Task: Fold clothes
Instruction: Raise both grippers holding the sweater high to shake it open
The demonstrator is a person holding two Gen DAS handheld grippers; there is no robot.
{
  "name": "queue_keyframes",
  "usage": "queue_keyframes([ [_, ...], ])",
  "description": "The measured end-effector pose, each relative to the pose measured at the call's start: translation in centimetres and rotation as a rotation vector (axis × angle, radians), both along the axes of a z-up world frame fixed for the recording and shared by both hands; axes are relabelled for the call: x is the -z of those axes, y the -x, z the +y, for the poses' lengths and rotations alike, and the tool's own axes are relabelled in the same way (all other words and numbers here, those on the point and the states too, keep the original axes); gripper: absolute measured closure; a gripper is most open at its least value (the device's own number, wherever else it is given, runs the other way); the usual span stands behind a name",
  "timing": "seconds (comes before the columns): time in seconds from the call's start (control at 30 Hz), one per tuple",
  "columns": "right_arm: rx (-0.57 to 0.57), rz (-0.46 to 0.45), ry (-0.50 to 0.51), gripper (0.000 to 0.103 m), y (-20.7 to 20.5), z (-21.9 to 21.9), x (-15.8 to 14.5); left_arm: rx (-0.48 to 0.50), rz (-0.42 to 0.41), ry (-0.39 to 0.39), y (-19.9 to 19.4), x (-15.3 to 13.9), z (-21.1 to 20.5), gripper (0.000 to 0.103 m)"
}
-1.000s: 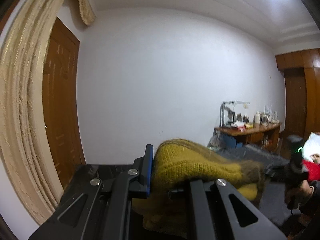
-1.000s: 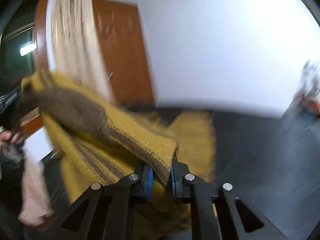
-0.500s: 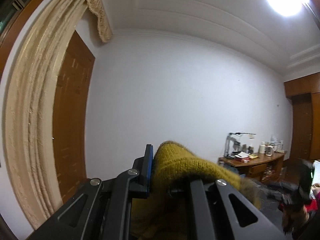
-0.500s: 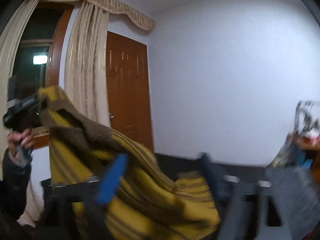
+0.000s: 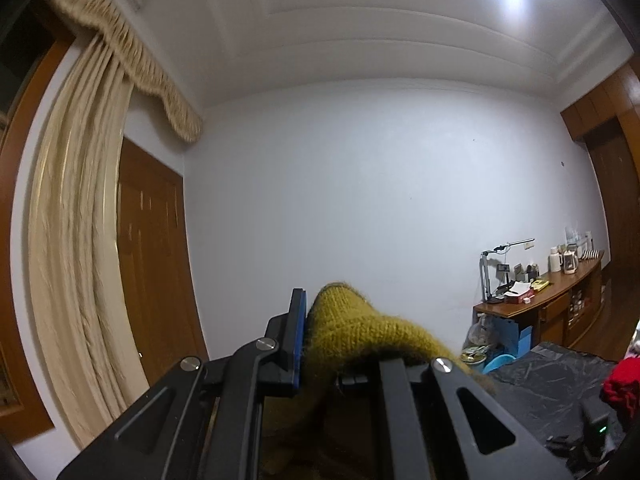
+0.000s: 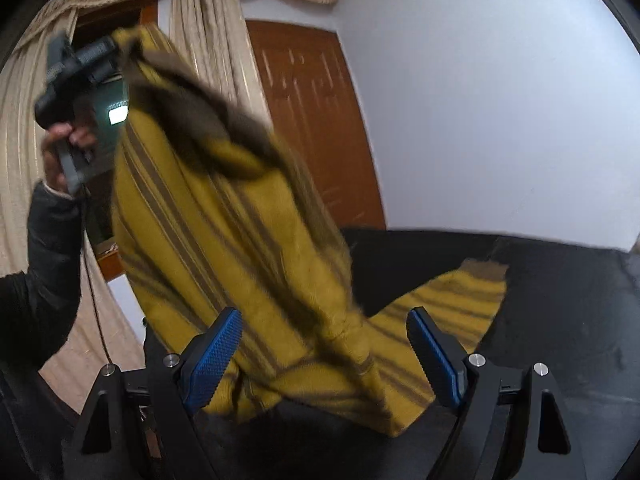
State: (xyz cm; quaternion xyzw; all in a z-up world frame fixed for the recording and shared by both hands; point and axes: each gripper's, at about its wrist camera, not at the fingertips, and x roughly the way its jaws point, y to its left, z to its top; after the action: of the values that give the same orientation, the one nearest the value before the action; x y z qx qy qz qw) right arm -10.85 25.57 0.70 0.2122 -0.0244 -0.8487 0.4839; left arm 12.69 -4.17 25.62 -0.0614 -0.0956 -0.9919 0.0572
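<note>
Open air ahead of and above the raised left gripper (image 5: 332, 344): bare white wall (image 5: 360, 200) and ceiling, nothing hanging in the way; cream curtain (image 5: 76, 240) and wooden door (image 5: 156, 260) stand off to its left, a cluttered wooden sideboard (image 5: 556, 300) against the wall to its right. Gap between the right gripper's (image 6: 324, 344) spread blue pads is filled by the hanging mustard striped sweater (image 6: 224, 240), which blocks passage forward there. Right of the sweater the black-covered surface (image 6: 560, 320) lies bare, room to pass.
</note>
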Motion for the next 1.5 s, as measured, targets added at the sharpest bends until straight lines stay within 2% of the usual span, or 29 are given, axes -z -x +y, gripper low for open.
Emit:
queue_keyframes([
  [0.13, -0.035, -0.04, -0.052, 0.017, 2.5, -3.8, 1.7, 0.007, 0.024, 0.026, -1.2, -0.6, 1.1, 0.091],
  [0.2, 0.0, -0.071, -0.07, 0.019, 3.7, -5.1, 2.7, 0.003, 0.026, 0.028, -1.8, -0.6, 1.2, 0.091],
  [0.23, 0.019, -0.093, -0.068, 0.047, 4.1, -5.4, 2.9, -0.005, 0.024, 0.03, -2.0, -0.6, 1.2, 0.091],
  [0.27, 0.035, -0.119, -0.055, 0.085, 4.7, -5.5, 3.0, -0.017, 0.021, 0.029, -2.2, -0.5, 0.9, 0.091],
  [0.3, 0.082, -0.133, -0.026, 0.085, 5.1, -4.9, 2.6, -0.031, 0.018, 0.026, -2.4, -0.4, 0.6, 0.091],
  [0.37, 0.197, -0.066, 0.027, 0.086, 5.0, -2.6, 0.7, -0.041, 0.017, 0.016, -2.7, -0.3, -0.5, 0.091],
  [0.53, 0.53, 0.204, 0.149, 0.086, 1.8, 5.0, -6.5, -0.062, 0.011, -0.095, -4.0, 1.1, -4.7, 0.091],
  [0.6, 0.648, 0.343, 0.213, 0.086, -0.8, 8.0, -10.0, -0.051, 0.006, -0.123, -4.4, 2.0, -5.7, 0.091],
  [0.73, 0.818, 0.642, 0.233, 0.086, -6.3, 8.8, -15.2, -0.03, -0.005, -0.161, -5.1, 4.0, -6.4, 0.091],
  [0.83, 0.882, 0.808, 0.268, 0.086, -10.3, 8.5, -17.9, -0.003, -0.011, -0.214, -5.6, 5.2, -7.0, 0.091],
  [0.9, 0.902, 0.87, 0.28, 0.086, -12.3, 8.6, -19.4, 0.012, 0.003, -0.247, -6.1, 5.5, -7.5, 0.091],
  [0.97, 0.919, 0.918, 0.272, 0.086, -14.2, 8.5, -20.1, 0.022, 0.029, -0.277, -6.7, 5.7, -7.9, 0.091],
  [1.17, 0.992, 1.086, 0.2, 0.086, -19.1, 7.4, -19.1, -0.033, 0.192, -0.301, -9.3, 4.8, -7.5, 0.088],
  [1.27, 1.017, 1.154, 0.155, 0.086, -22.1, 7.4, -18.5, -0.023, 0.241, -0.308, -10.2, 4.2, -7.4, 0.088],
  [1.33, 1.025, 1.155, 0.147, 0.086, -23.4, 8.1, -18.3, -0.002, 0.247, -0.299, -10.3, 4.0, -7.1, 0.087],
  [1.5, 1.063, 1.122, 0.124, 0.086, -24.3, 9.9, -17.1, -0.009, 0.101, -0.271, -4.6, 6.2, -6.5, 0.087],
])
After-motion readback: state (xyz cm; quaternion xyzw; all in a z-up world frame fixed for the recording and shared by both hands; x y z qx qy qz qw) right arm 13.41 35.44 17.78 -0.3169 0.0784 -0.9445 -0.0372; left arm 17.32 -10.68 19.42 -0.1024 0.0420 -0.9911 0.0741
